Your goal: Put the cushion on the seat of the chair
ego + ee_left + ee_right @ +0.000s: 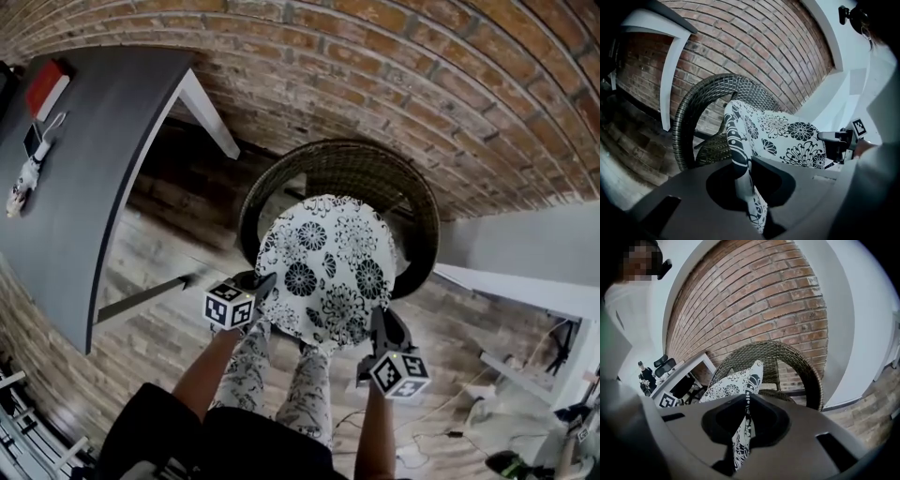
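Both forearms reach forward and down from the body, bare and roughly parallel. The left tongs (pixel 265 283) are clenched on the near-left edge of the round white cushion with black flower print (pixel 328 270). The right tongs (pixel 381 321) are clenched on its near-right edge. In the left gripper view the left tongs (pixel 746 187) pinch the cushion's (pixel 787 136) piped rim edge-on. The right gripper view shows the same for the right tongs (pixel 743 427), with the cushion (pixel 731 386) rising out of them towards the chair.

There is one cushion, one dark woven wicker chair with a rounded back (pixel 339 153) and two tongs. The cushion hangs in the air between the tongs, tilted, over the chair's opening. The woven seat (pixel 710 150) shows below its left edge, apart from it. Whether its far edge touches the chair back cannot be told.

The chair (pixel 806 363) stands close against the red brick wall (pixel 422 84). To its left is one dark grey surface (pixel 94 150), whose white leg (pixel 208 114) comes down near the chair back. To the right a white ledge (pixel 511 284) runs out from the wall. Open wooden floor (pixel 150 267) lies between chair and surface.
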A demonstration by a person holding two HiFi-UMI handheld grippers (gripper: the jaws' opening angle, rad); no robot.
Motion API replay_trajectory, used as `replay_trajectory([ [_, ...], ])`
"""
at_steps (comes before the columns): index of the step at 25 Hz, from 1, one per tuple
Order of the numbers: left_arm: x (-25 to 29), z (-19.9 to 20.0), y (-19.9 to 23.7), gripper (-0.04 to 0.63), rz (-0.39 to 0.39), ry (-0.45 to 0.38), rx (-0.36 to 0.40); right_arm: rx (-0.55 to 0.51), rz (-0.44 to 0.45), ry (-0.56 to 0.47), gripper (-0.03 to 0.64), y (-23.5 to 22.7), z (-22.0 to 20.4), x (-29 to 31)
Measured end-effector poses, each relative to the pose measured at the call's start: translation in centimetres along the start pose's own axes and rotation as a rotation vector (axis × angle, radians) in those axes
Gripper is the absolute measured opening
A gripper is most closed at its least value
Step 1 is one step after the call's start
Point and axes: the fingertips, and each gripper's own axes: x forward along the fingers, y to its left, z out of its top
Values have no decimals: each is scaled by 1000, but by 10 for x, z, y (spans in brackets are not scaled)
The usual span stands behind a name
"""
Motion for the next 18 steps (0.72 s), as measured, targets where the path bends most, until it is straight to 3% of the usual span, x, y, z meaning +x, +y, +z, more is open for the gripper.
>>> replay_trajectory([
  [18, 36, -31, 34, 11, 36, 92, -45, 22, 23, 80, 23, -10, -28, 46],
])
